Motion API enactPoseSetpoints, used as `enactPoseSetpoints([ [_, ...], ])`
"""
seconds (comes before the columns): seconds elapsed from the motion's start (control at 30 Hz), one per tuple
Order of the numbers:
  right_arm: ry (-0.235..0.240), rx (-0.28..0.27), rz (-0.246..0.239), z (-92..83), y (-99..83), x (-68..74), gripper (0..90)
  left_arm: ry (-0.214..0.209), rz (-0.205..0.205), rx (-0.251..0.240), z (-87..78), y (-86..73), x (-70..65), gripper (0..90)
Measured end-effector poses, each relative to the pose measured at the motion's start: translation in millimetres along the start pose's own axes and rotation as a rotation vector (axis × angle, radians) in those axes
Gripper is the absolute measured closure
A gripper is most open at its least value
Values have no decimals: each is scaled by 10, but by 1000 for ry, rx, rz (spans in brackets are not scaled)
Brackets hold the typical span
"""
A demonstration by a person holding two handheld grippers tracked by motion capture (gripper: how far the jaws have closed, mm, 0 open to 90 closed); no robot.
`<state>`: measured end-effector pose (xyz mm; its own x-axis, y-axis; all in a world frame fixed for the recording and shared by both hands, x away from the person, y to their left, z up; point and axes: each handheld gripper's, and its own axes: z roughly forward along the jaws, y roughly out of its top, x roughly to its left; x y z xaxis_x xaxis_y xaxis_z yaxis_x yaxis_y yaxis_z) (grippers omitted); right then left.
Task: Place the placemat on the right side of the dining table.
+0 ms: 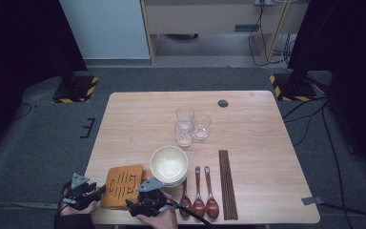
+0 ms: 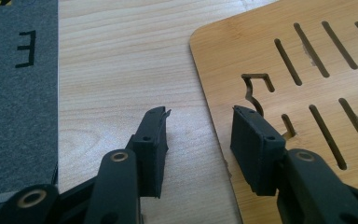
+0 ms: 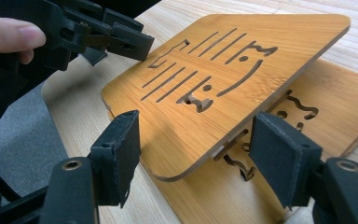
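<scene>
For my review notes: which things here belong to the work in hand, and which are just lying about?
In the job:
- top bamboo mat, tilted up off the mat below
- lower bamboo mat
- left tool, open astride the mat's edge
- right tool, open at the raised corner

Lying about:
- bowls
- three glasses
- three spoons
- chopsticks

The 2 stacked boards (image 3: 242,60) are honey-brown bamboo, cut through with slot lines and a cat-like figure. The desk (image 1: 248,124) is pale wood grain. Both grippers' fingers (image 3: 116,154) are matt black. The bowl (image 1: 168,164) is cream-white, the 3 spoons (image 1: 198,195) glossy reddish-brown, the chopsticks (image 1: 227,183) dark brown.
</scene>
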<state>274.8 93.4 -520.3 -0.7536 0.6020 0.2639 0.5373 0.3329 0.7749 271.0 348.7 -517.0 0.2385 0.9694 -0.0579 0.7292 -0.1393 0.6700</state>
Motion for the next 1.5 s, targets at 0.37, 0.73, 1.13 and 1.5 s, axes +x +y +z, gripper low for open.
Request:
enactPoseSetpoints([
  [0.37,15,11,19,50,43,-14,350,2,3,-1,1,1,0,552],
  [0.73,46,1,36,50,131,-10,415,3,-1,-6,-2,-1,3,555],
  [1.13,55,-15,95,65,173,-46,499,-2,-19,-13,-3,-5,18,562],
  [1.5,55,11,110,99,184,-51,492,-11,-32,-24,-3,-7,22,574],
])
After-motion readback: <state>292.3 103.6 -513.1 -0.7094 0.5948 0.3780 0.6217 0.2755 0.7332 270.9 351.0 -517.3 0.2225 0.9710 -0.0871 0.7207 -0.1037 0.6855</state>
